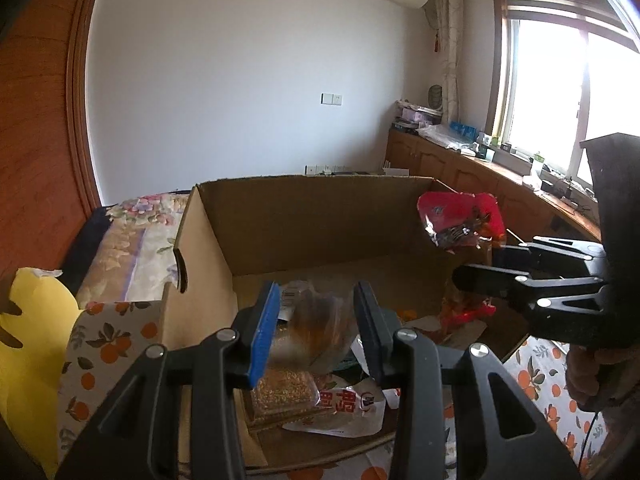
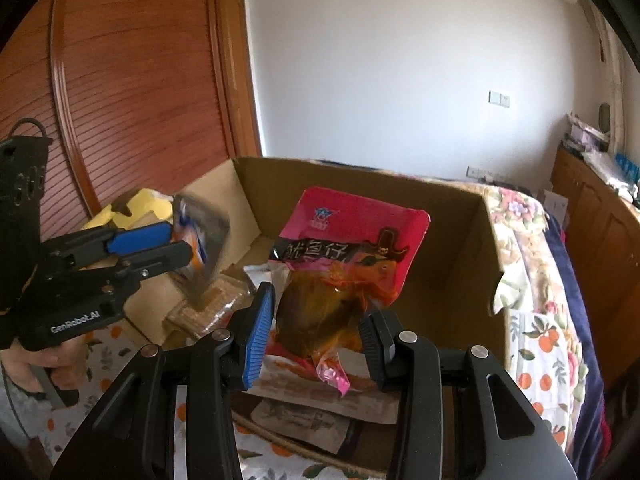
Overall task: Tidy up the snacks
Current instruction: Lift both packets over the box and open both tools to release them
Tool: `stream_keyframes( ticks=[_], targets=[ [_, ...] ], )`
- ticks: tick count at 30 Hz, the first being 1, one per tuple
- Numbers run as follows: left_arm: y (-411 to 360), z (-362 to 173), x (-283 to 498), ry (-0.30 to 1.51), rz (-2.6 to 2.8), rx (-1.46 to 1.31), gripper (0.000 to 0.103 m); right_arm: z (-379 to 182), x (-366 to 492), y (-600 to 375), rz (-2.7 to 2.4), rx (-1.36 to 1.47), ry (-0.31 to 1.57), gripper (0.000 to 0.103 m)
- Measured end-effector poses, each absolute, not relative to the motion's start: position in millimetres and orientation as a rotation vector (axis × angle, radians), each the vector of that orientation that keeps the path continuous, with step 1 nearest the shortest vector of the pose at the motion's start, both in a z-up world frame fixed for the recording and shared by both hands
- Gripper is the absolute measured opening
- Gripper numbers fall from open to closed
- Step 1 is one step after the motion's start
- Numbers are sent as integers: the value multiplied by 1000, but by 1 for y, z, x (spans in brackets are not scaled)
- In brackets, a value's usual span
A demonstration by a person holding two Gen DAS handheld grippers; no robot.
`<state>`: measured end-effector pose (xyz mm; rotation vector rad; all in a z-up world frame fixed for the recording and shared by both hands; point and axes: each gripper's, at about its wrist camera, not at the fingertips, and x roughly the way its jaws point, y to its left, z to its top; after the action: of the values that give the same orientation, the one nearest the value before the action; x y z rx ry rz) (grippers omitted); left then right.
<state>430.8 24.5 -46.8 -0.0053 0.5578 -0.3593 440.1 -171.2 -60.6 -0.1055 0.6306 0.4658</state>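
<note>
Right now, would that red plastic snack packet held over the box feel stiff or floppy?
Probably floppy: the red plastic snack packet is thin crinkled film, bending above the right hand-held gripper. Its brown contents bulge low, so it is likely bottom-heavy and may swing. The glossy film could slip if gripped loosely.

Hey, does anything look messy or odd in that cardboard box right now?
Yes. Snack packets lie jumbled and overlapping on the floor of the cardboard box, none lined up. Each gripper holds another packet above it.
</note>
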Motion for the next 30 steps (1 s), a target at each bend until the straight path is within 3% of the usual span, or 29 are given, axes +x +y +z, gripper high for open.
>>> stream_keyframes(
  ticks=[17, 30],
  targets=[
    [19, -52, 426, 550, -371, 12, 43, -70, 447, -169, 468, -107, 687, 44],
    [21, -41, 412, 528, -365, 22, 44, -49, 425, -173, 436, -118, 630, 47]
  ],
)
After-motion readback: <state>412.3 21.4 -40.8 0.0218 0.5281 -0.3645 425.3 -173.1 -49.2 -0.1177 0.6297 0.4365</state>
